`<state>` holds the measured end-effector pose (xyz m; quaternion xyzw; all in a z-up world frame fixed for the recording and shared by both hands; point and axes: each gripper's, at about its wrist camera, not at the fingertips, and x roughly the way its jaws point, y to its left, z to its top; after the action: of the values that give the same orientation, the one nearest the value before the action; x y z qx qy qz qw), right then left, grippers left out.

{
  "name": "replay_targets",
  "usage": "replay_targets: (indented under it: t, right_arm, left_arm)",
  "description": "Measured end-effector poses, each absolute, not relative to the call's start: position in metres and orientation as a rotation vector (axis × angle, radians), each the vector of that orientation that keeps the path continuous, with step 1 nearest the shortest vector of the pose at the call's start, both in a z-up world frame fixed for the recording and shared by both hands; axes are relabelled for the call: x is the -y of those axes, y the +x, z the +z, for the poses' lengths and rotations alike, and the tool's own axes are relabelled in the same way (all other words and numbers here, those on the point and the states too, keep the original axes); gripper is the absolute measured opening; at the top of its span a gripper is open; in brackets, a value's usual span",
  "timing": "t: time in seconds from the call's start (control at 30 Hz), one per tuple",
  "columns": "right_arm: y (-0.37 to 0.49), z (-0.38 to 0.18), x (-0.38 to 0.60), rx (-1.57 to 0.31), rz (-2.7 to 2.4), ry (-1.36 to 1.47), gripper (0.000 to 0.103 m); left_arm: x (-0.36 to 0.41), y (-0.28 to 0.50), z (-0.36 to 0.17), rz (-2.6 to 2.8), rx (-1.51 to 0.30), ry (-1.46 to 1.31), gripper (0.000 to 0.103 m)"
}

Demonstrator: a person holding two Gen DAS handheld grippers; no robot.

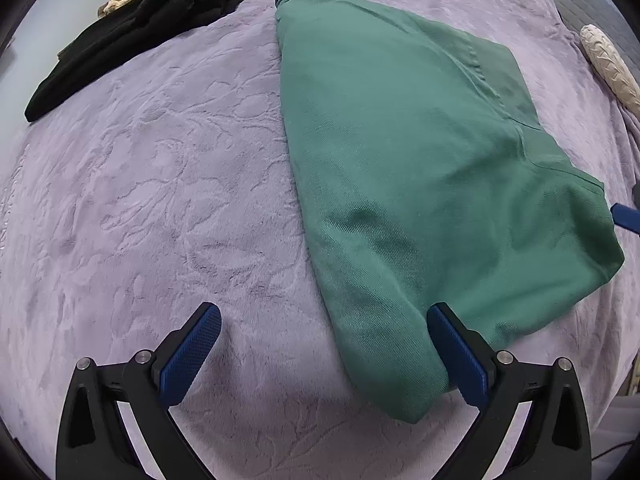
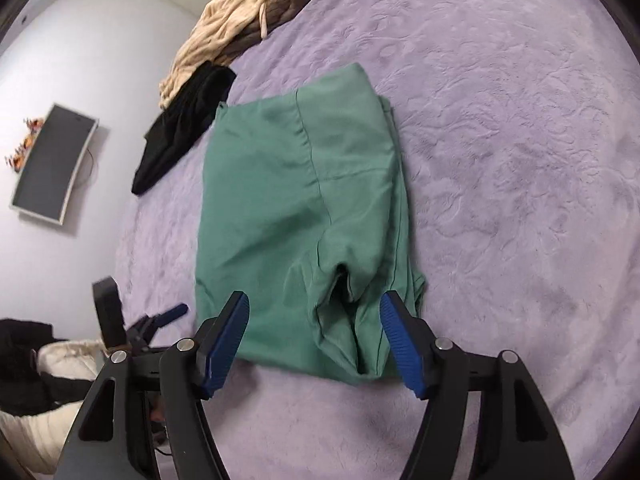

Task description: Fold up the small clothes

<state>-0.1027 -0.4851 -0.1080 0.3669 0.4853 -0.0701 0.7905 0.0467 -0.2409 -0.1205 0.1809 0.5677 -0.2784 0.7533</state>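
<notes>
Left wrist view: we hold both grippers wide and empty over half-folded green shorts on a lilac bedspread.

At lower left our left gripper (image 1: 324,350) stands spread, one pad on bare bedspread (image 1: 160,200), the other just touching the near corner of the green shorts (image 1: 420,180), probably to take the next fold. In the right wrist view, a wall screen (image 2: 54,160) hangs at left; a black garment (image 2: 180,140) and a beige garment (image 2: 224,28) wait at upper left, likely unfolded. The shorts lie centre, and our right gripper (image 2: 314,344) straddles their near hem, gripping nothing.
</notes>
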Motion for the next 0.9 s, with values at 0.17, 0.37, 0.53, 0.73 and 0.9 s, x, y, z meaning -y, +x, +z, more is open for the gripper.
replay_targets:
  t: [0.17,0.37,0.53,0.73,0.9]
  right_arm:
    - [-0.119,-0.15,0.494,-1.071,-0.281,0.924,0.003]
    - [-0.164,-0.204,0.509,-0.989,-0.314,1.262,0.002]
    - [-0.17,-0.19,0.508,-1.021,-0.345,1.232,0.002]
    - [-0.177,-0.134,0.498,-0.955,-0.376,1.079,0.006]
    - [-0.142,-0.119,0.475,-1.005,-0.285,0.931,0.006]
  left_arm:
    - [0.235,0.045,-0.118,-0.624,-1.233,0.395,0.103]
    - [0.228,0.034,-0.117,-0.632,-1.231,0.39,0.103]
    - [0.219,0.029,-0.103,-0.622,-1.256,0.388,0.103]
    - [0.216,0.038,-0.077,-0.586,-1.221,0.352,0.103]
    - [0.228,0.049,-0.092,-0.543,-1.263,0.317,0.103]
